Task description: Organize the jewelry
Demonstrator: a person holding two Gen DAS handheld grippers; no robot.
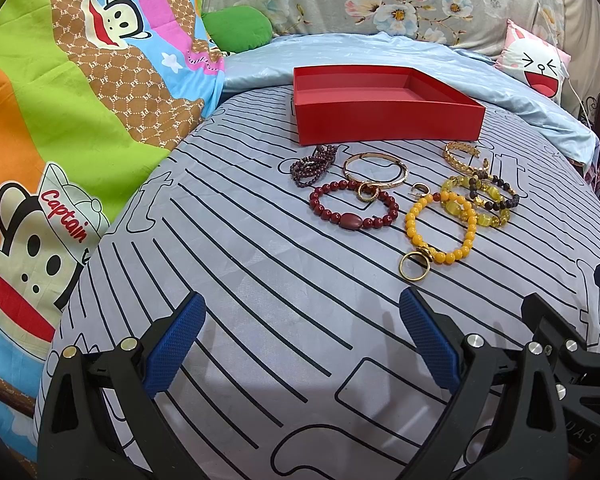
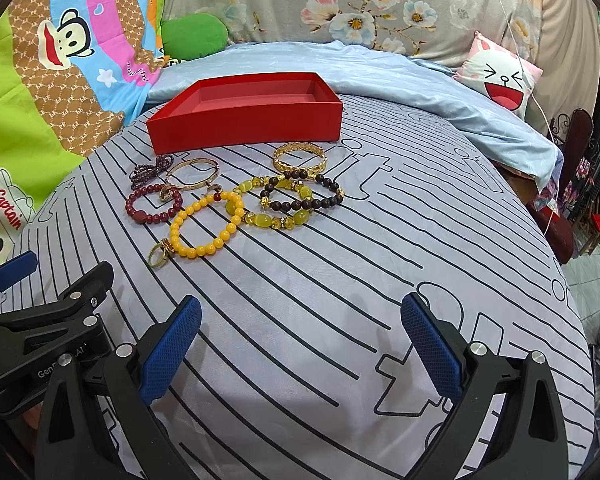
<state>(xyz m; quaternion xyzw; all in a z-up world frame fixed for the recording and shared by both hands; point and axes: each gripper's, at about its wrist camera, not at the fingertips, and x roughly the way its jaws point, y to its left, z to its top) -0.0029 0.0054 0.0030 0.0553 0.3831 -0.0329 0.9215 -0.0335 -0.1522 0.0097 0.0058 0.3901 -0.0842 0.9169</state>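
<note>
Bed w/ a striped grey sheet (image 1: 260, 280), red box (image 1: 384, 120) empty at top center. Jewelry's all piled just below it: dark red bead bracelet (image 1: 354, 208), yellow bead bracelet (image 1: 440, 228), gold ring (image 1: 414, 266) etc. Left gripper (image 1: 302, 344) and right gripper (image 2: 300, 344) both have jaws wide open, holding nothing. Imo start w/ the gold ring, it's nearest; pinch its band from above so the touching yellow beads don't drag along.

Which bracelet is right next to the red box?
The purple bracelet of tiny dark beads, bunched in loops at the red cardboard box's front left corner. The other bracelets lie further out on the striped bedsheet.
</note>
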